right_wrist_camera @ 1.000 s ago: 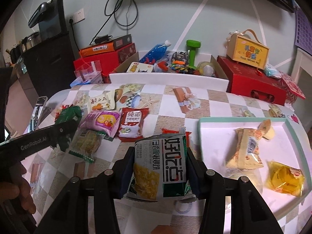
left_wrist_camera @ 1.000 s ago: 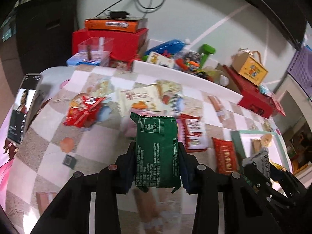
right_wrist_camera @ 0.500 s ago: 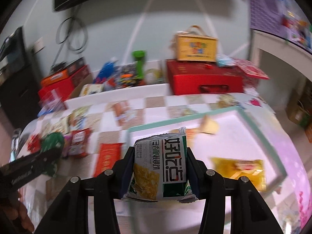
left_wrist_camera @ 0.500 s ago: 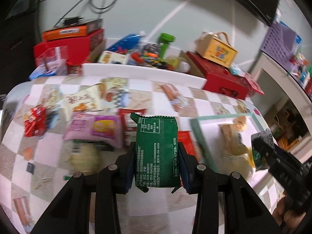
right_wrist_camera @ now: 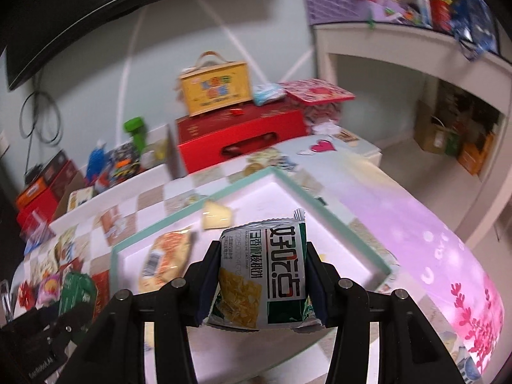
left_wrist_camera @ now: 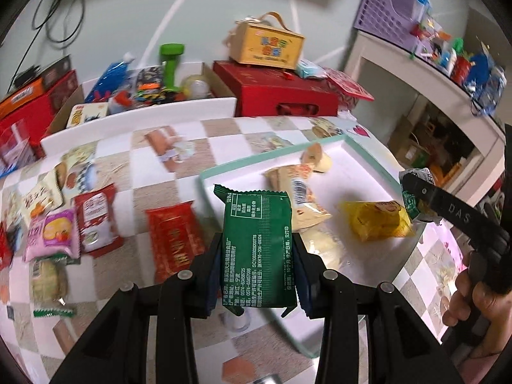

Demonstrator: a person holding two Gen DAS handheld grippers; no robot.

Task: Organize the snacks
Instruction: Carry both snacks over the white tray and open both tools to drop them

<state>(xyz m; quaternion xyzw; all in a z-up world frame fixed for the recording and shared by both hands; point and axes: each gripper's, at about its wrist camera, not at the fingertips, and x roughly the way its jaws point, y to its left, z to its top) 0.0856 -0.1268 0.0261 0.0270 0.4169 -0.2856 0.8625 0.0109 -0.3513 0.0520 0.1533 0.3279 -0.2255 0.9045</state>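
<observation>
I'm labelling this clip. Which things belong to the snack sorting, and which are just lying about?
Job: green packet in left hand-held gripper; white-green packet in right hand-held gripper; tray; yellow packet; red packet.
Lying about: yellow box; red case; purple basket.

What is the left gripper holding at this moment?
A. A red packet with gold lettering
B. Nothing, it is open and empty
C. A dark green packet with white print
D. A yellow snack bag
C. In the left wrist view the left gripper is shut on the dark green packet, held upright over the near edge of the white tray; the red packet lies on the table.
</observation>
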